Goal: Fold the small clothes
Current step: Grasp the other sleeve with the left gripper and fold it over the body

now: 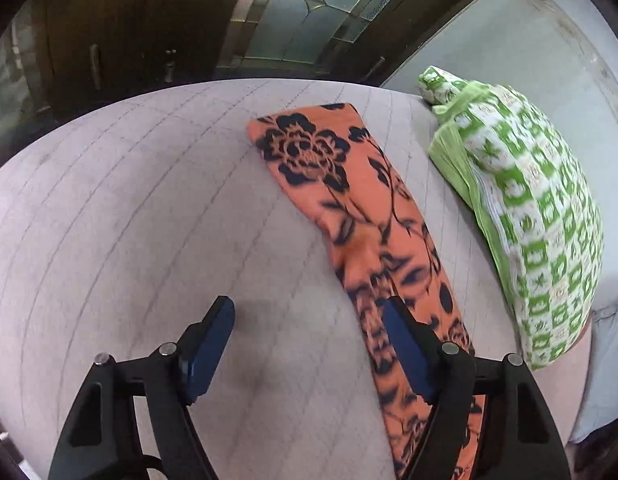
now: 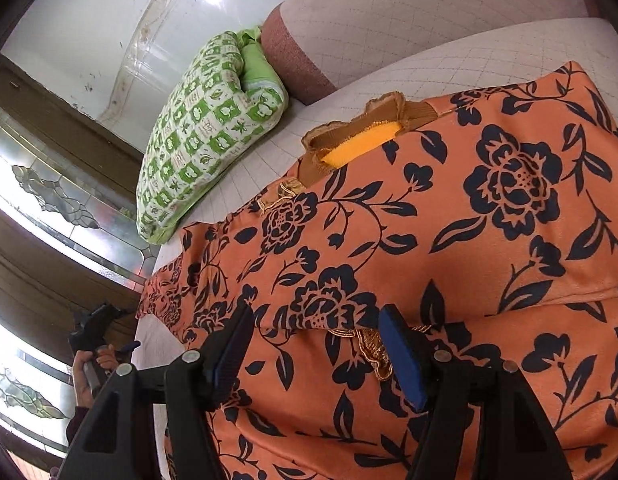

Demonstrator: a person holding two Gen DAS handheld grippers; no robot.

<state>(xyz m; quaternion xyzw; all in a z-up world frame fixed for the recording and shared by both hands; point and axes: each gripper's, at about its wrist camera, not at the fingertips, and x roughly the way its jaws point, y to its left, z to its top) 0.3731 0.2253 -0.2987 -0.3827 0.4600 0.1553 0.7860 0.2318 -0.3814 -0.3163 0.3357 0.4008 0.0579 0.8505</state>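
An orange garment with dark blue flowers [image 2: 449,216] lies spread on the quilted grey bed [image 2: 489,52], its brown neck opening [image 2: 361,140] towards the pillow. In the left wrist view a narrow strip of it [image 1: 349,184] runs across the bed [image 1: 129,200]. My left gripper [image 1: 309,312] is open and empty, its right finger over the strip's edge. It also shows in the right wrist view [image 2: 97,328], held in a hand at the left. My right gripper [image 2: 315,320] is open just above a fold with gold trim [image 2: 373,344].
A green and white patterned pillow [image 1: 521,208] lies beside the garment; it also shows in the right wrist view [image 2: 201,128]. A brown bolster [image 2: 297,60] lies behind it. A wall, a dark wooden door and leaded glass panels [image 1: 309,12] stand past the bed's far edge.
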